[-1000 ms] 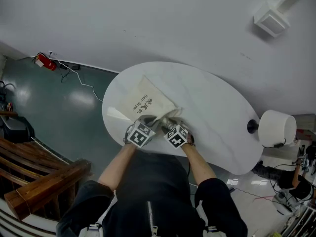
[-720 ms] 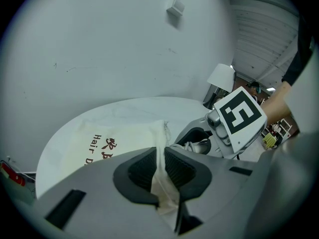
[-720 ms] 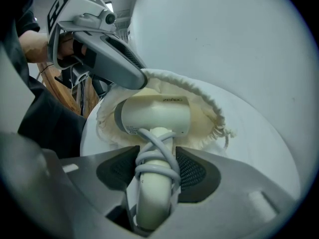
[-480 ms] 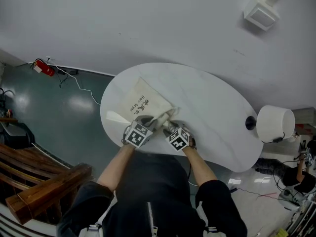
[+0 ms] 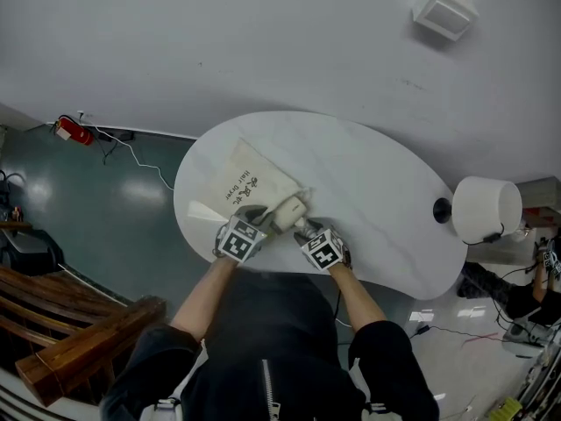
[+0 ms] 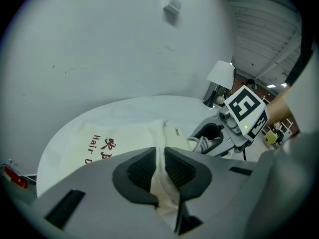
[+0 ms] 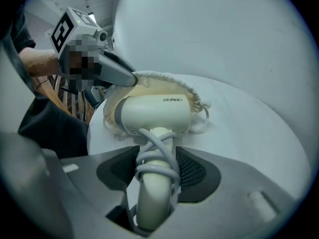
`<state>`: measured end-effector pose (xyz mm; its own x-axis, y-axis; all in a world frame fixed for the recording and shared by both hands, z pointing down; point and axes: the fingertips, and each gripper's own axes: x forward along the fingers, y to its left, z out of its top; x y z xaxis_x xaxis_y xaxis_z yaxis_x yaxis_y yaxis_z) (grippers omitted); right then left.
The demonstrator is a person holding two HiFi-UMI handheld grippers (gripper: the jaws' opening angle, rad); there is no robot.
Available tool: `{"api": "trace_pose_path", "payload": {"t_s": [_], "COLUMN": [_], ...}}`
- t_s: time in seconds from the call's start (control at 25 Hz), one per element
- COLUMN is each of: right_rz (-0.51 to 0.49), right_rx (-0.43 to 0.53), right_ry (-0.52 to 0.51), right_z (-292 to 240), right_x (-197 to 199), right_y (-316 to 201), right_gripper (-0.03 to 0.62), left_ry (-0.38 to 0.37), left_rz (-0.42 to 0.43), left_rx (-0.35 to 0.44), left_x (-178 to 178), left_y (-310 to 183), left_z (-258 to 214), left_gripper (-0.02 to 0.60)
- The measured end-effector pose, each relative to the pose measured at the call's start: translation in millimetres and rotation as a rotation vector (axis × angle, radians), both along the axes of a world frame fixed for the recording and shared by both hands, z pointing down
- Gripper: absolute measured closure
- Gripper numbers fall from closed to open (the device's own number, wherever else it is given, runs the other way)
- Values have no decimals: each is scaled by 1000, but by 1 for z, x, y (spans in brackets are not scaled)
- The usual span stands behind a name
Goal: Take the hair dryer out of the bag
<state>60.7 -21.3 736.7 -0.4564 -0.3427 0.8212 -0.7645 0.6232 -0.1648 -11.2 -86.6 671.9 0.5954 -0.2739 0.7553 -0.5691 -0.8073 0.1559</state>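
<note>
now our right gripper (image 7: 157,171), clamped on the hair dryer (image 7: 154,114) handle, has drawn it farther out of the bag (image 5: 250,178) mouth at mid-frame. our left gripper (image 6: 158,166) stays pinched on the bag's rim.

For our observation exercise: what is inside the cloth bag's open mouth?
The hair dryer lies partly in the bag, cord-wrapped handle outside. Cloth hides whatever lies deeper.

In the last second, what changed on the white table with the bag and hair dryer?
The right gripper, shut on the cord-wrapped handle of the hair dryer, has drawn it a little further out of the bag, rightward in the head view; more of its cream body shows. The left gripper stayed put, pinching the bag's edge; the bag kept its place on the table.
</note>
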Motion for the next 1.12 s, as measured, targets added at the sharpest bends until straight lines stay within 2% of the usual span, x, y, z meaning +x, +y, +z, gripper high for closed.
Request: {"api": "trace_pose_path", "payload": {"t_s": [0.4,0.64,0.92,1.12], "right_rz": [190,347,373,397], "right_rx": [-2,-29,7,52], "right_ry": [-65,-153,-157,-202], "right_z": [-1,-7,-22,-46], "right_x": [38,55,62,61], "right_y": [20,22,23,16], "right_gripper": [370,370,370,370], "left_ry": [16,49,117,140], "left_rz": [10,22,15,-6], "left_rx": [-9,-21,-5,52], "left_x": [5,9,13,6], "left_y": [3,11,18,16], "left_z": [1,-2,-18,-30], "left_gripper": [528,501,486,486]}}
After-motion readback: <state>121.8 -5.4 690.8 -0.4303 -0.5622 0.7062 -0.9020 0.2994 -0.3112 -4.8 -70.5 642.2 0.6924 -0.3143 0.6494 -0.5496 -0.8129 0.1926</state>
